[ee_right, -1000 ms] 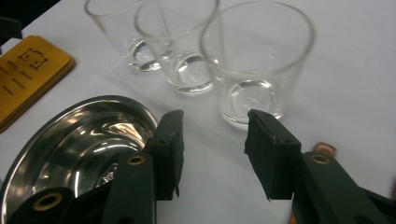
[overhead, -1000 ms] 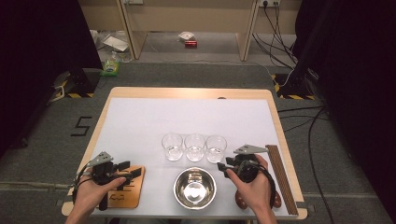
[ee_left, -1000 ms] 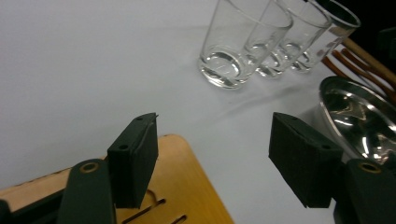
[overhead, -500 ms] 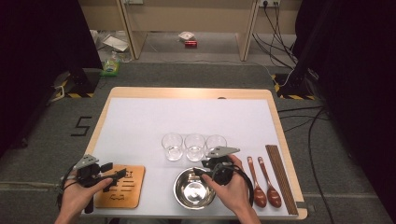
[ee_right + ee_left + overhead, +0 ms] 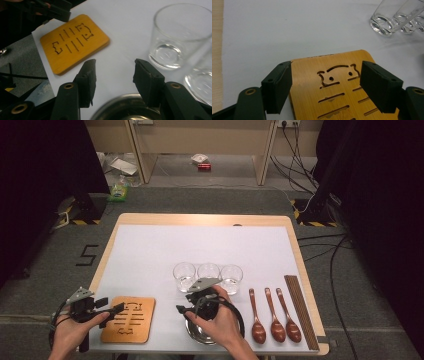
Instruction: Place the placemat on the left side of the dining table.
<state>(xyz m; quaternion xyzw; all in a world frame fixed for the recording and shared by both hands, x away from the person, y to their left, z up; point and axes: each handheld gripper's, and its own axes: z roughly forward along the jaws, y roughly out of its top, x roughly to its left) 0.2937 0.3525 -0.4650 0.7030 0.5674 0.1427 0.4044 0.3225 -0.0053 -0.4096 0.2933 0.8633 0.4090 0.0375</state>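
High view: left gripper (image 5: 112, 310) sat at the near left corner of the table (image 5: 150, 220), jaw tips at the left edge of the bamboo trivet (image 5: 129, 319). Left gripper view had the jaws apart, having just opened wider, with the trivet's near end lying flat between them and neither pad touching it. Trivet lay close to the table's near edge, just in from the left side.

Right gripper (image 5: 182, 309) hung over the steel bowl (image 5: 200, 336) at the near edge; jaws apart, just been opening, nothing between them but white mat in the right gripper view. Bowl rim (image 5: 120, 102) was directly below the jaws.

Three glasses (image 5: 208, 275) stood in a touching row just beyond the right gripper. Three wooden spoons (image 5: 272, 315) and a chopstick bundle (image 5: 300, 310) lined the right side, chopsticks nearest that edge.

Open room: whole far half of the mat was bare, plus the strip between trivet and bowl.

Writing: a "5" marked on the floor (image 5: 87, 255) left of the table. Trivet cutouts looked like a character; couldn't read it.
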